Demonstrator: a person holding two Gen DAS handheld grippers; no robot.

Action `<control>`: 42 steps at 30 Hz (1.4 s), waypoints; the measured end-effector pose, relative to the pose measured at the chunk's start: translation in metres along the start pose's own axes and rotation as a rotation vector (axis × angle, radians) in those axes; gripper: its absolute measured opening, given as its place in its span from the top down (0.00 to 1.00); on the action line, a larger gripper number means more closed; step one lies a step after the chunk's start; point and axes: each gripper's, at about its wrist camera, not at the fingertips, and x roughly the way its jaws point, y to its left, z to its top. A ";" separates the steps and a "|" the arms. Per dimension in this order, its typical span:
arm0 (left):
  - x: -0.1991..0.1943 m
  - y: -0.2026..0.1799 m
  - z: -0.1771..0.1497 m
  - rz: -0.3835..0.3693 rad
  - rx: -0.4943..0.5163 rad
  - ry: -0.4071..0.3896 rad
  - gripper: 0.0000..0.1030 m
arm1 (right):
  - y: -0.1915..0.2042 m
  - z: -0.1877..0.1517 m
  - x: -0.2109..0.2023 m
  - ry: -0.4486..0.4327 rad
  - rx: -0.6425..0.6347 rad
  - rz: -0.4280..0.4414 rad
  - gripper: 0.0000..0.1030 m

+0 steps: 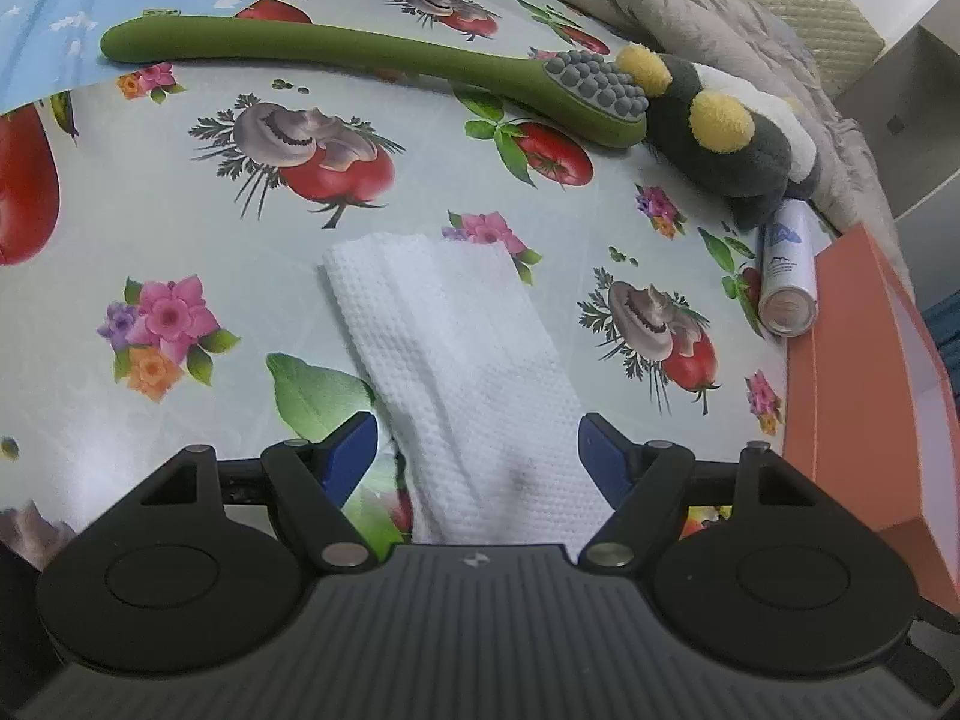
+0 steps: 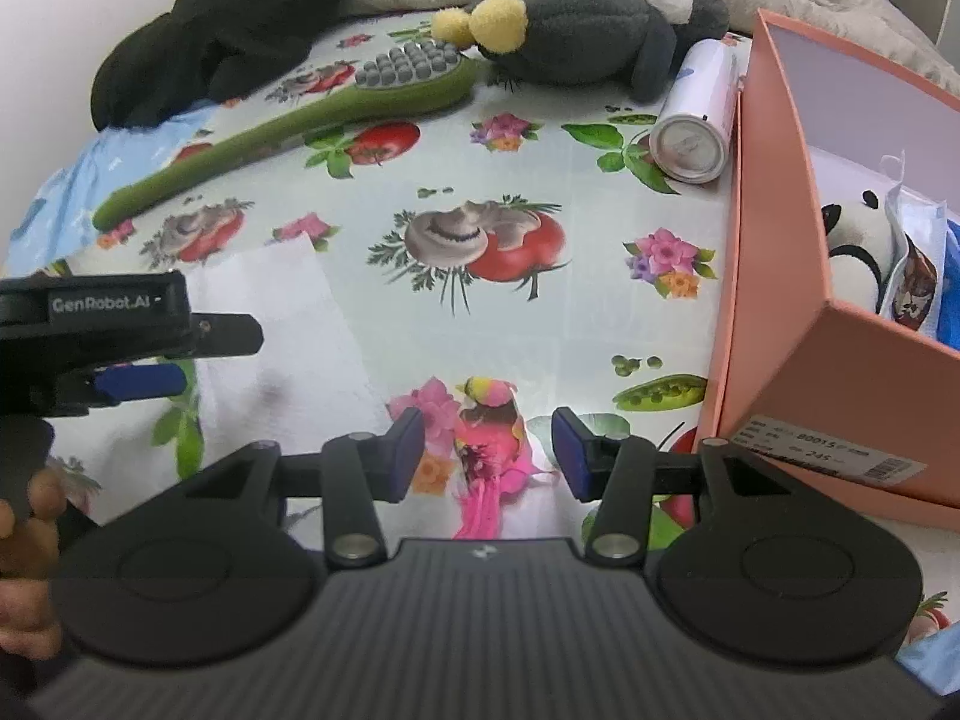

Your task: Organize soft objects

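Observation:
A white waffle-textured cloth (image 1: 462, 372) lies folded on the patterned tablecloth; it also shows in the right wrist view (image 2: 282, 324). My left gripper (image 1: 478, 450) is open, its blue pads either side of the cloth's near end. My right gripper (image 2: 487, 450) is open and empty above the tablecloth. The left gripper shows from the side in the right wrist view (image 2: 141, 381). A grey plush penguin with yellow feet (image 1: 732, 138) (image 2: 588, 30) lies at the back. A black soft item (image 2: 222, 30) lies far left. The orange box (image 2: 798, 276) holds a white plush and packets.
A green long-handled massage brush (image 1: 360, 54) (image 2: 288, 126) lies across the back. A white spray can (image 1: 786, 276) (image 2: 696, 114) lies beside the orange box (image 1: 852, 384). A grey blanket (image 1: 690, 6) and a blue cloth (image 1: 90, 6) lie at the far edge.

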 end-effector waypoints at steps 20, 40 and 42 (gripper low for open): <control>0.016 -0.024 -0.021 0.155 0.179 -0.052 0.72 | -0.001 0.002 0.016 0.029 -0.062 0.003 0.72; -0.035 -0.033 -0.013 0.021 0.221 -0.126 0.93 | -0.005 0.018 -0.053 -0.123 0.010 0.017 0.72; -0.046 -0.036 -0.012 0.001 0.230 -0.139 0.93 | -0.004 0.018 -0.065 -0.146 0.014 0.020 0.72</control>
